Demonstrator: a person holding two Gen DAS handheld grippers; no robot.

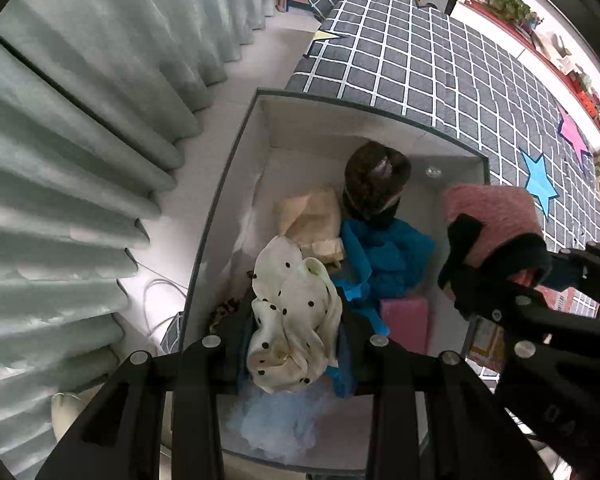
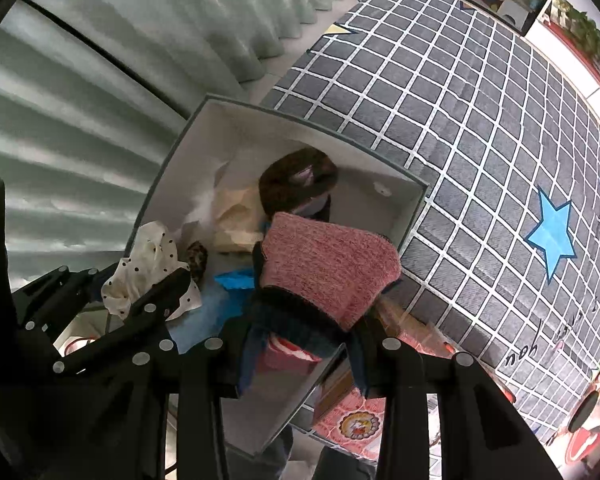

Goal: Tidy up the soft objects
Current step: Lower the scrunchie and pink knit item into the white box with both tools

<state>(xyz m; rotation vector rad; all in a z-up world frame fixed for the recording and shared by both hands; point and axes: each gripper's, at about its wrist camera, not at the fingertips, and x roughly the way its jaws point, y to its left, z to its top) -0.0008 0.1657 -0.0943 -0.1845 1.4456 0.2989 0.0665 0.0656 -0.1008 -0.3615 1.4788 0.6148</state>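
Both tongs hang over the grey box [image 1: 236,152] for dropping: the left tongs [image 1: 296,344] pinch a dotted cream cloth [image 1: 296,312], the right tongs [image 2: 300,340] apparently a pink knit [image 2: 328,268].

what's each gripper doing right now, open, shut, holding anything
Left gripper: closed on the polka-dot cloth.
Right gripper: closed on the pink knit item.

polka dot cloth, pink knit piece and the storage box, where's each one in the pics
polka dot cloth [image 1: 296,320], left wrist view, middle of the cream fabric
pink knit piece [image 2: 328,268], right wrist view, centre of the knit face
storage box [image 1: 236,184], left wrist view, inner left wall
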